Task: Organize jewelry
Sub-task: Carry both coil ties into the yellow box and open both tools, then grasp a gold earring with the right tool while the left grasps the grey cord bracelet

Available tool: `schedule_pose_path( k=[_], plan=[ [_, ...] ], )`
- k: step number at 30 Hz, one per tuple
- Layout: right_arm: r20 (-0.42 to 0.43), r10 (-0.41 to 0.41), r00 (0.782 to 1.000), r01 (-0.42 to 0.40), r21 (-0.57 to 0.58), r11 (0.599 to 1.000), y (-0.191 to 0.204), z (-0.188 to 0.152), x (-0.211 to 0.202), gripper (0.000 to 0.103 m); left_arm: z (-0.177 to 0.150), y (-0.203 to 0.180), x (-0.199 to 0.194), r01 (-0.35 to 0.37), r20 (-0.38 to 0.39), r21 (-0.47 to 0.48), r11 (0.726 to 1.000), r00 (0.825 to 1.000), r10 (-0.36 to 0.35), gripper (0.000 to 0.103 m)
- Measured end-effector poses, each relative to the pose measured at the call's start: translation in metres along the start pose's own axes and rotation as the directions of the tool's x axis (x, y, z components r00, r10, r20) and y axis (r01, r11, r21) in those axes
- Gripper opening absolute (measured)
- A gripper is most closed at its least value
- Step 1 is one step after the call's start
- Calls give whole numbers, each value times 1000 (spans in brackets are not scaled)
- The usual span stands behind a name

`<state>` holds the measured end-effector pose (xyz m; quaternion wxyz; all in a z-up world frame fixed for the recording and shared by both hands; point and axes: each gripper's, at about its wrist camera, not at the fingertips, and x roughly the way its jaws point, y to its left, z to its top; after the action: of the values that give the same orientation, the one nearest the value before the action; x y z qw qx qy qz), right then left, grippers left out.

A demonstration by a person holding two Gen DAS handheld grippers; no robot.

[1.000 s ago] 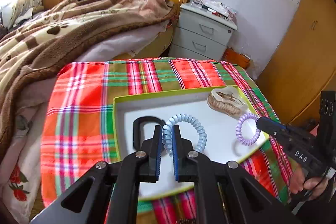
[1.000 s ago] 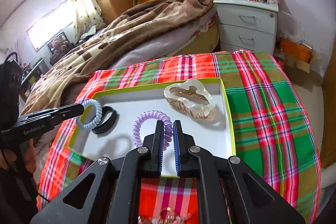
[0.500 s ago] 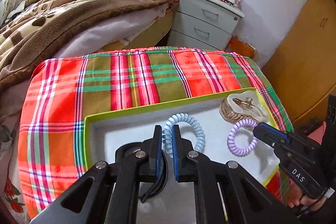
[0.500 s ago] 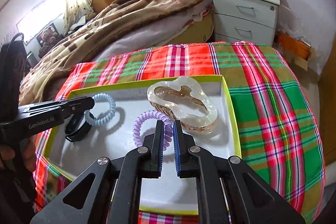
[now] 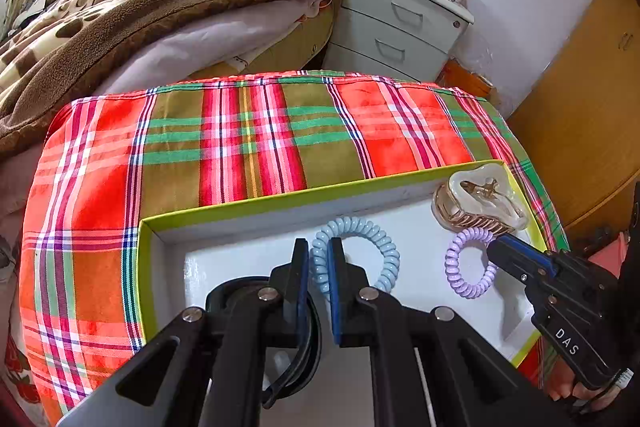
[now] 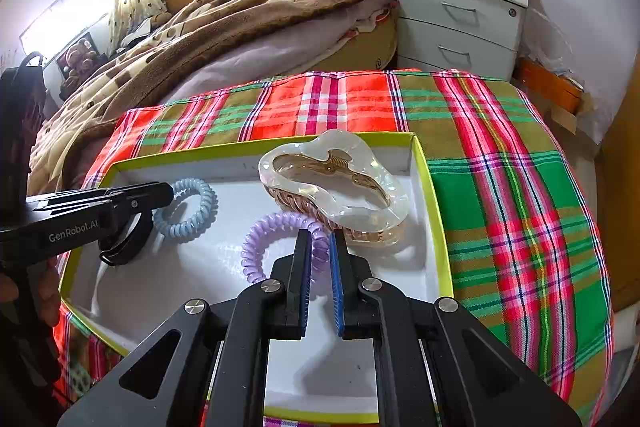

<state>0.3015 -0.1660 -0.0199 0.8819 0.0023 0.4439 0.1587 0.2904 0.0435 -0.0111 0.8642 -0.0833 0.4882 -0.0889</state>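
The blue coil hair tie is clamped in the left gripper, the purple coil hair tie in the right gripper; both are held inside the white tray, beside the clear claw clip.

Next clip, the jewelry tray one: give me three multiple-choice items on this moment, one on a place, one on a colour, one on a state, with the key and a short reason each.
1. Where does the clear hair claw lie?
A. In the tray's far right corner
B. On the plaid cloth
C. On the nightstand

2. What colour is the coil tie in the right gripper?
A. Black
B. Purple
C. Light blue

3. How does the left gripper stand?
A. Wide open above the tray
B. Shut on the black band
C. Shut on the blue coil tie

Key: 1 A, it sits inside the green-rimmed tray by its far right walls. 2 B, the purple coil tie is between its pads. 3 C, the blue coil tie is pinched between its fingers.
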Motion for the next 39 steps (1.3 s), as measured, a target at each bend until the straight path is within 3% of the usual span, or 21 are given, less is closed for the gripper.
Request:
schedule_pose_path(
  k=[8, 13, 25, 28, 39],
  plan=[
    [9, 1, 1000, -1, 9, 1000, 0, 0, -4, 10, -2, -3, -5, 12, 6, -5, 1000, 1000, -12, 26],
    [14, 4, 1000, -5, 13, 1000, 1, -2, -8, 17, -4, -4, -16, 7, 22, 0, 1000, 1000, -7, 37],
    [88, 45, 995, -46, 7, 999, 4, -15, -51, 19, -30, -5, -71, 25, 92, 9, 1000, 995, -26, 37],
    [105, 50, 993, -52, 18, 998, 2, -24, -66, 38, -43, -6, -86, 26, 115, 10, 1000, 993, -27, 37],
    [73, 27, 997, -35, 102, 994, -7, -86, -96, 38, -107, -6, -116, 52, 112, 0, 999, 992, -52, 38]
  ],
)
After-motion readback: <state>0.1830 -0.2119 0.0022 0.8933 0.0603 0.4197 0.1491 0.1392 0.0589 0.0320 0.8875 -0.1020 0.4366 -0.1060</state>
